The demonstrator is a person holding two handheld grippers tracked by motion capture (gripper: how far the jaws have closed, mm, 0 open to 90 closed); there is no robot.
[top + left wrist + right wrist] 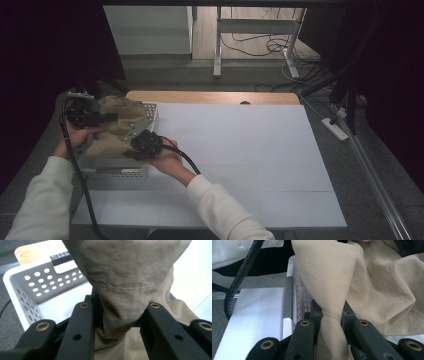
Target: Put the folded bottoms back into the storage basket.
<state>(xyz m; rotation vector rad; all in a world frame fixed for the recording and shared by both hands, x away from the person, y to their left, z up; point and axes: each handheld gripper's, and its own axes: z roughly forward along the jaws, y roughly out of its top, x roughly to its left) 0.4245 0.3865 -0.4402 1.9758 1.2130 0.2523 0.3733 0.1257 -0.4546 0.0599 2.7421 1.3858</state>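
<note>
A crumpled beige cloth (117, 127) hangs over a white perforated basket (131, 171) at the table's left edge. My left gripper (92, 117) is shut on the cloth at its far left side. In the left gripper view the bunched beige cloth (130, 282) is pinched between the black jaws, with the basket (30, 287) below it. My right gripper (142, 145) is shut on the cloth's near right edge. In the right gripper view a gathered fold of the cloth (329, 290) is squeezed between the jaws, beside the basket's wall (299, 297).
A white sheet (240, 160) covers most of the wooden table (210, 97). A black cable (80, 185) trails from the left gripper toward the near edge. Beyond the table stand a table frame (260, 30) and loose cables (260, 47) on the floor. A power strip (336, 128) lies at the right.
</note>
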